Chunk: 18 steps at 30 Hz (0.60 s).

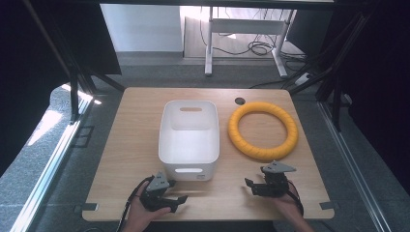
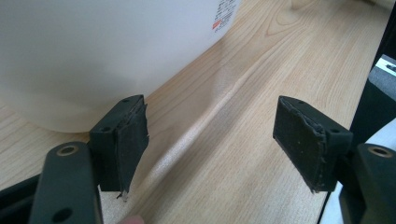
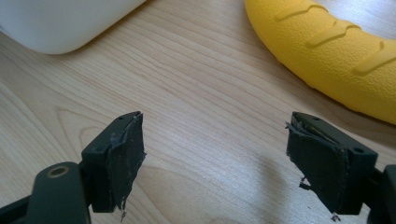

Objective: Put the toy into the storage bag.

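Note:
A white plastic bin (image 1: 188,139) stands in the middle of the wooden table (image 1: 121,145), with nothing visible inside it. To its right lies a yellow ribbed ring (image 1: 262,130). My left gripper (image 1: 180,200) rests near the front edge, just below the bin's front left corner, open with nothing between its jaws. In the left gripper view the bin's wall (image 2: 93,51) is close ahead on the left. My right gripper (image 1: 249,185) sits below the ring, also open and holding nothing. The right gripper view has the ring (image 3: 336,51) at upper right and the bin's corner (image 3: 60,23) at upper left.
A round cable hole (image 1: 240,101) is set in the table's far edge. Beyond the table are a white desk frame (image 1: 241,34) and cables on the floor. Dark frame struts stand at both sides.

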Each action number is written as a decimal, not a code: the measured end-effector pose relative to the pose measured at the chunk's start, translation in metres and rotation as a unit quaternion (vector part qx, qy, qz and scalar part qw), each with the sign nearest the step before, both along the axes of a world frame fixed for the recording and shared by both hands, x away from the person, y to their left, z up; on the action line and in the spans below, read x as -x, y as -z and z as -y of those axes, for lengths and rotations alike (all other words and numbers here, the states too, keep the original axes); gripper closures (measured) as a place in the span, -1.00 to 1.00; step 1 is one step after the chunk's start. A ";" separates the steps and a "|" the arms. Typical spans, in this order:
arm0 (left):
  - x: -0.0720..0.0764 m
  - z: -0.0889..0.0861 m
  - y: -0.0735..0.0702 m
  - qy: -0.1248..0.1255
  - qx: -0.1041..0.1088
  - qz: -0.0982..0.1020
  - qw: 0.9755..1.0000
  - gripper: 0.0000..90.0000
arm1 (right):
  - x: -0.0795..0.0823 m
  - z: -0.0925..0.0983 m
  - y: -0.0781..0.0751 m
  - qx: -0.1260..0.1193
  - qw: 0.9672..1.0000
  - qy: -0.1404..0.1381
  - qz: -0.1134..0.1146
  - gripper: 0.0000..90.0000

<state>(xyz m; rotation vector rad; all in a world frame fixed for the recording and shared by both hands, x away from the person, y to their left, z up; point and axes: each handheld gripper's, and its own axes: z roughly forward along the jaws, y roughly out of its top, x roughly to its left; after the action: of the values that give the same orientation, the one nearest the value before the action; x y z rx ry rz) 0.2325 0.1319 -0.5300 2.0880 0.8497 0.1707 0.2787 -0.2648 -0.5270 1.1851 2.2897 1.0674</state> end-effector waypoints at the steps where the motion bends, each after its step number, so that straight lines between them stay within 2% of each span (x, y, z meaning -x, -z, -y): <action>1: 0.000 0.000 0.001 0.001 -0.001 -0.001 1.000 -0.41 | -0.001 0.000 0.000 0.000 1.000 -0.005 -0.002 -0.57; 9: -0.001 0.002 -0.001 0.000 0.000 -0.001 1.000 -0.41 | 0.001 -0.006 0.001 0.003 0.999 -0.043 -0.004 -0.57; 18: 0.001 0.005 0.001 0.013 -0.009 0.000 1.000 -0.41 | 0.005 -0.005 -0.001 0.008 0.998 -0.056 -0.005 -0.60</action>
<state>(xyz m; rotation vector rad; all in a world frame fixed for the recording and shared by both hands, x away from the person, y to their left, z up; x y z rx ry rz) 0.2311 0.1270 -0.5311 2.1146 0.8234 0.1661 0.2741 -0.2593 -0.5257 1.0694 2.3918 1.0817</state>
